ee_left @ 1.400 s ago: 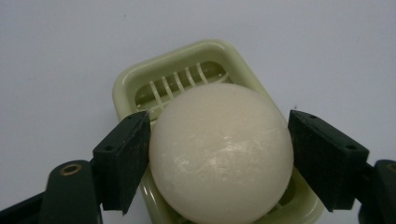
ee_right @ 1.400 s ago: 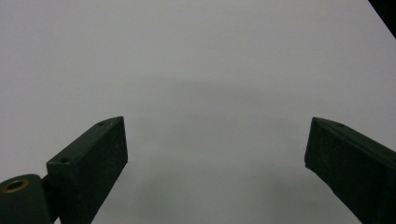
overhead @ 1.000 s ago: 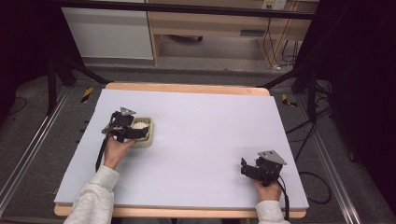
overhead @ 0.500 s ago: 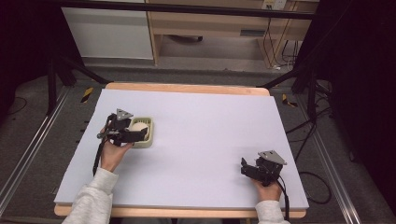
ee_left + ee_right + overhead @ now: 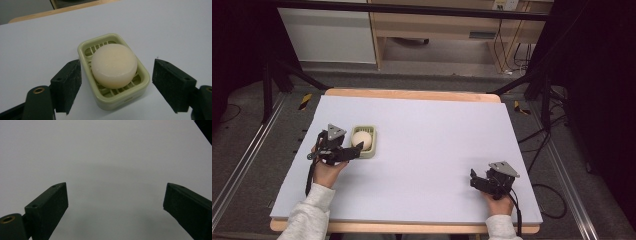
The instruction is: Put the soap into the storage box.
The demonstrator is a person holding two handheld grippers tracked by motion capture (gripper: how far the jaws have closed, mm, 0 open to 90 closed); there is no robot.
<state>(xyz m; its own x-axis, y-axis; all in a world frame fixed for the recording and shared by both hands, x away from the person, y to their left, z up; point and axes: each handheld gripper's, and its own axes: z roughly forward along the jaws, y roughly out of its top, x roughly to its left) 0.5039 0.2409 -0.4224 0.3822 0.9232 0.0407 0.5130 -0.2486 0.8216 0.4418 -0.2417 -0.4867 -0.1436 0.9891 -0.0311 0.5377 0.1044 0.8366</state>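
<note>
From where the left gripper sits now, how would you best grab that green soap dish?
Grip the soap dish across its two long side walls, coming in low from its near short end, as the left gripper already faces it. Those walls are straight and parallel, and the open jaws look wide enough. The round soap rises above the rim, so stay below it.

Left gripper [image 5: 357, 149]: black body, grey three-cornered plate on top, black cable trailing from the rear. Its jaws are flat, dark rectangular blocks, each with a small hole near the base; a brass-ringed hole shows on one arm. Right gripper [image 5: 472, 177]: same build, plate and cable. The person wears light grey sleeves [image 5: 309, 215].
</note>
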